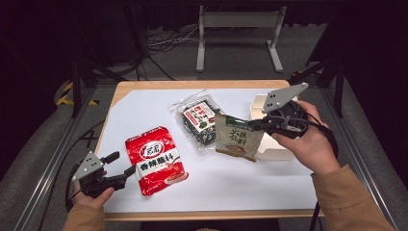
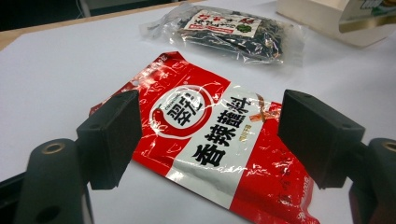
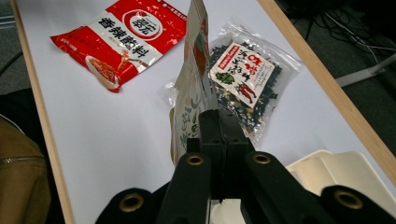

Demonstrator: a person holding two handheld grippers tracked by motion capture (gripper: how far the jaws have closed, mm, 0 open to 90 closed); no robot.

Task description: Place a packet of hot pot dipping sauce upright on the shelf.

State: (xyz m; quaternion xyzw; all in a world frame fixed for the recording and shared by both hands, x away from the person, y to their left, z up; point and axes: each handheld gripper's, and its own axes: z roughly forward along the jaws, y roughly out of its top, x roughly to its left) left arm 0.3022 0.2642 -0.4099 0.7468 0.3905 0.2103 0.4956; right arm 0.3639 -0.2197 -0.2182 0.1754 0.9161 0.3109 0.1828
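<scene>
Beige and green snack pouch (image 1: 238, 137), flat, with green characters and a picture of food near the lower edge, pinched at one edge by the pressed-together jaws of the right gripper (image 1: 256, 126) and lifted above the white counter (image 1: 144, 103), just beside the cream box (image 1: 274, 151). Near it, clear bag of dark dried food (image 1: 198, 120) with red label. Left gripper (image 1: 122, 163) with jaws spread wide, empty, just beside the red seasoning packet (image 1: 156, 160).
</scene>
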